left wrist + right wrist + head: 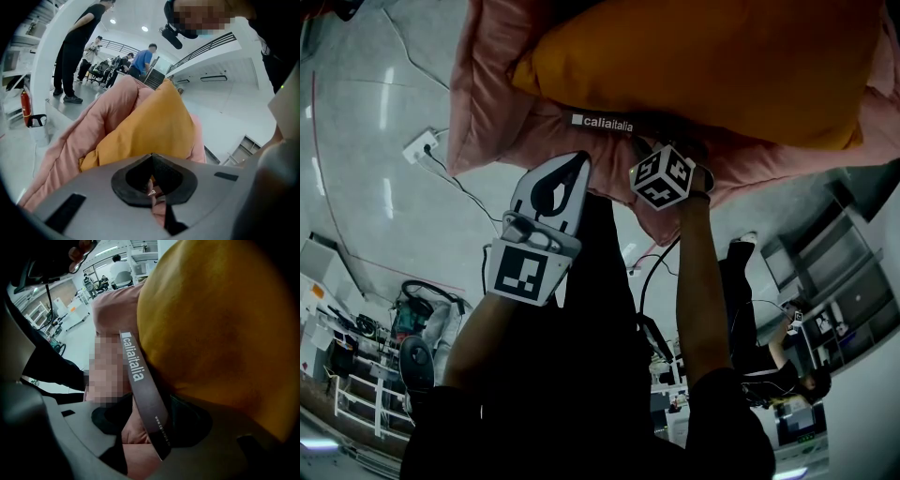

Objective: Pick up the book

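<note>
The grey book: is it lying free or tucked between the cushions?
Tucked in: the grey book shows only its spine, wedged between the orange cushion and the pink cushion.

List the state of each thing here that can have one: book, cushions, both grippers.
Book: wedged between the two cushions with only its spine edge showing, not yet lifted.
Orange cushion: lying on the pink cushion, over the book.
Pink cushion: under the book and the orange cushion.
Left gripper: shut, holding nothing.
Right gripper: open, with the book's spine between its jaws.
</note>
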